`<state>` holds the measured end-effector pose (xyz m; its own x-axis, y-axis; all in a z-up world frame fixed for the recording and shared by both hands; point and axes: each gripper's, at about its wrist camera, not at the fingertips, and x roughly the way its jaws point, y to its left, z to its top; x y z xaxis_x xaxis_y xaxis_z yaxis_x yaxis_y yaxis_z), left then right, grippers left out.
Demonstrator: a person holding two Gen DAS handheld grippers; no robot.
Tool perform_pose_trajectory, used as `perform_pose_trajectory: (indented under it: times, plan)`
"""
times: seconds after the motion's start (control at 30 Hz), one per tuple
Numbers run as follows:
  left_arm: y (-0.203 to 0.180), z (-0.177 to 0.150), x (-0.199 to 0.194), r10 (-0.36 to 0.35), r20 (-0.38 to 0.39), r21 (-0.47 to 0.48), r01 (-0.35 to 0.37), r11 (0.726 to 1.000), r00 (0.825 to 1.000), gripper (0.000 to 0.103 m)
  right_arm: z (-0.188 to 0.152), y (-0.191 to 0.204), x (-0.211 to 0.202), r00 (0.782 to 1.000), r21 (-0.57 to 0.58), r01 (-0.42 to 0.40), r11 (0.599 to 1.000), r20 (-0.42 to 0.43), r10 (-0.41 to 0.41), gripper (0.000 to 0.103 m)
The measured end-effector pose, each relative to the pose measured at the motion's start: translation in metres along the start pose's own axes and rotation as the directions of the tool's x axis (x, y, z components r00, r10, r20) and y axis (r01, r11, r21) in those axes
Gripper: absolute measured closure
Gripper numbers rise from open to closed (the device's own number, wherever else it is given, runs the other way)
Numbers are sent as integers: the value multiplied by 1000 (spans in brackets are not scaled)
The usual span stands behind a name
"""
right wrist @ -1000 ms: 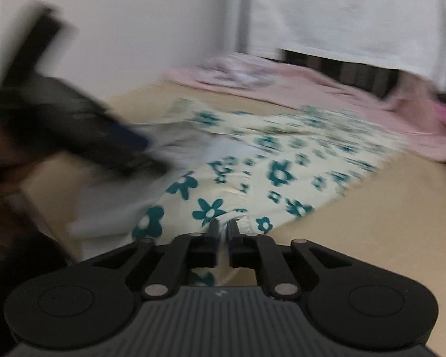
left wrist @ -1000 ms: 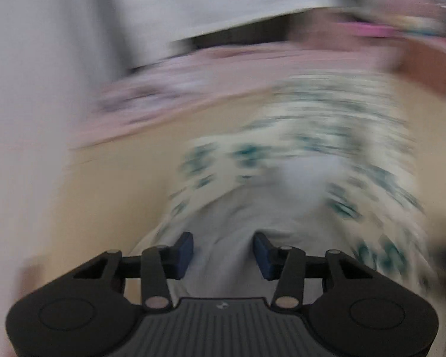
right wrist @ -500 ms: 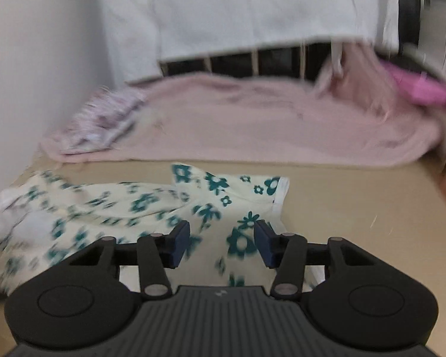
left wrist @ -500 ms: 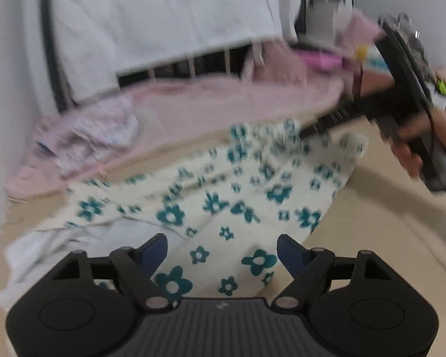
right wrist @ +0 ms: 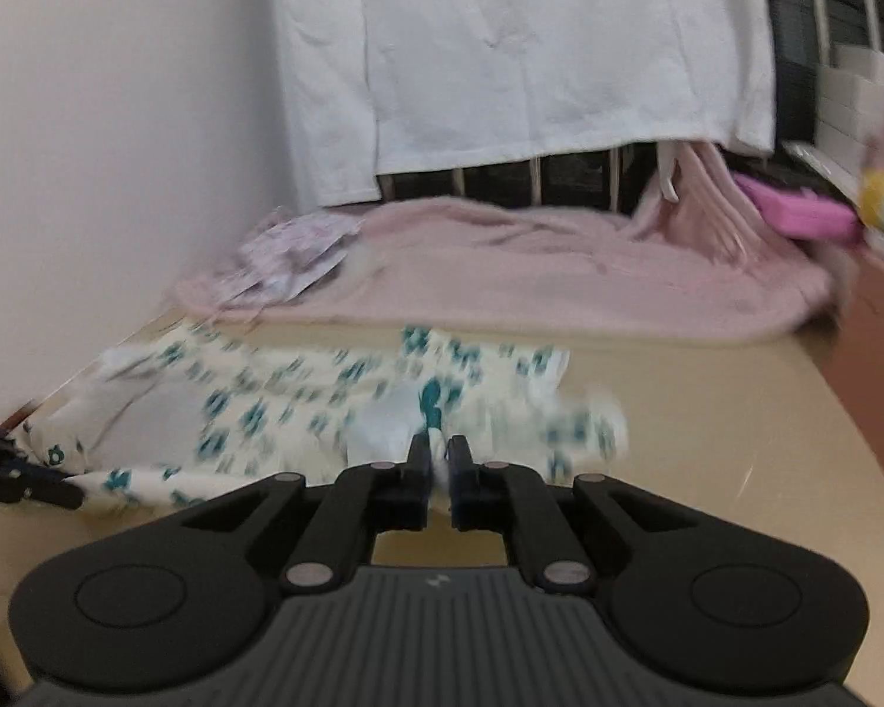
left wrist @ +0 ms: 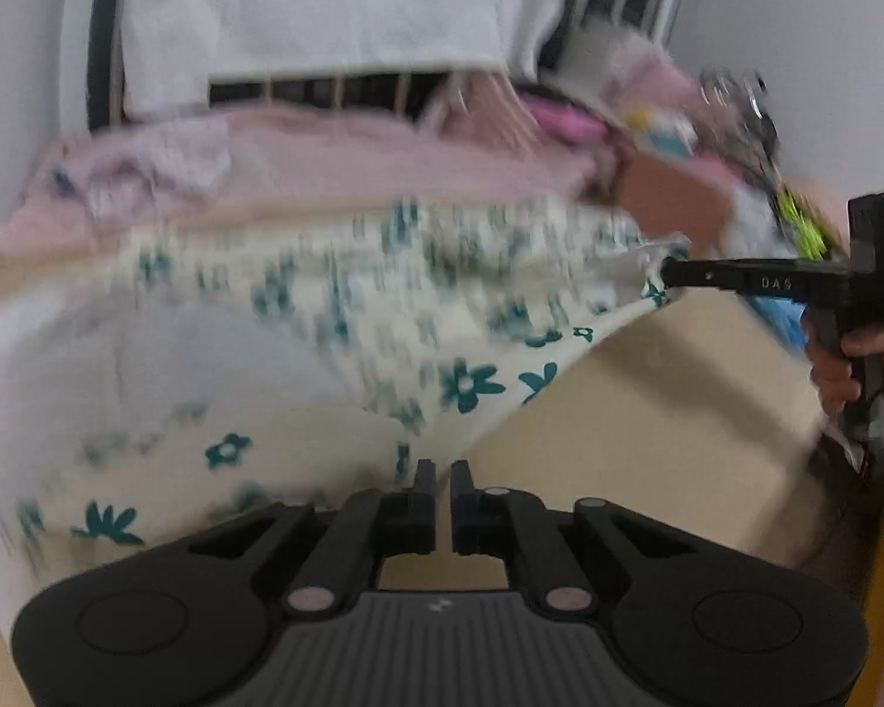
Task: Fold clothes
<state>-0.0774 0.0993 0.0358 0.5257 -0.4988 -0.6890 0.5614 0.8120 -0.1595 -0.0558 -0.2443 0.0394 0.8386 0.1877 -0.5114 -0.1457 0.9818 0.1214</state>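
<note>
A cream garment with teal flowers (left wrist: 383,318) hangs stretched between my two grippers above the beige tabletop (left wrist: 648,412). My left gripper (left wrist: 442,477) is shut on the garment's near edge. In the left wrist view my right gripper (left wrist: 669,277) pinches the far right corner, with a person's hand (left wrist: 848,365) on its handle. The right wrist view shows my right gripper (right wrist: 440,453) shut with white fabric between its fingers. There the garment (right wrist: 253,406) runs leftward to my left gripper (right wrist: 59,492) at the frame's edge. Motion blurs much of the cloth.
A pink blanket (right wrist: 530,271) lies along the table's back, with a small patterned pink cloth (right wrist: 294,247) at its left end. A white sheet (right wrist: 530,59) hangs over a barred rail behind. A white wall (right wrist: 118,147) bounds the left; a brown box (left wrist: 666,200) stands right.
Half a second ago both grippers stood open over the flat garment. Both are now shut on it, and the cloth is lifted and pulled taut between them.
</note>
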Motion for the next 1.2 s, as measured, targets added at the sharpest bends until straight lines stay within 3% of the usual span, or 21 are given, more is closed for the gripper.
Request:
perform_pose_trajectory:
  times: [0.07,0.13,0.2,0.23,0.33,0.4,0.47,0.53,0.63,0.7,0.77,0.87,0.93,0.97,1.0,1.07,1.13,1.2]
  plan:
    - [-5,-24,-14,-10,-17,-19,10,1000,1000,89,-32,-2,-26,999,21,10,1000,-49,-9,90]
    - [0,-33,-34,-27,26,-84,29,996,999,76,-60,-4,-52,997,50,16,999,-81,-12,80]
    - [11,-32,-49,0,98,-131,13,991,995,54,-62,-6,-76,1000,98,2,995,-20,0,66]
    - [17,-29,-52,40,132,-155,-19,988,990,51,-58,-4,-81,1000,101,-5,995,20,3,66]
    - [34,-23,-34,151,152,-228,-114,967,977,51,-40,9,-65,997,56,-4,998,76,0,66]
    - [39,-21,-20,207,115,-247,-174,953,971,63,-31,24,-28,999,3,19,1000,39,-19,72]
    - [38,-25,-12,234,88,-230,-209,950,968,65,-33,41,7,998,-69,54,996,-14,-55,83]
    - [39,-34,-17,251,101,-214,-225,951,963,65,-40,53,27,993,-113,96,989,-59,-104,88]
    - [43,-44,-24,255,120,-216,-226,950,959,64,-58,47,24,995,-38,83,996,-54,-85,91]
    - [49,-43,-30,231,99,-258,-199,945,968,64,-68,40,12,997,34,75,997,-32,-74,94]
    - [57,-21,-34,202,96,-294,-166,941,975,64,-70,42,1,995,51,82,995,-57,-79,94]
    - [70,27,-36,169,130,-320,-120,940,977,59,-63,58,-16,987,-31,100,995,-120,-103,89]
    - [79,60,-38,148,154,-337,-89,937,977,43,-46,60,-28,993,-50,92,994,-72,-95,75]
    - [84,76,-39,137,166,-345,-73,936,977,39,-31,57,-30,996,-47,83,995,-33,-85,66]
    - [87,93,-35,133,168,-348,-68,935,977,39,-16,54,-29,997,-48,74,996,6,-74,64]
    - [86,136,10,187,93,-316,-149,937,978,39,20,51,-3,998,-64,58,996,43,-56,64]
    - [83,162,61,257,20,-274,-242,931,966,43,54,45,48,1000,-61,18,998,-6,-19,64]
    - [82,171,106,298,-45,-256,-299,919,954,57,74,33,100,996,-29,-5,1000,-90,2,67]
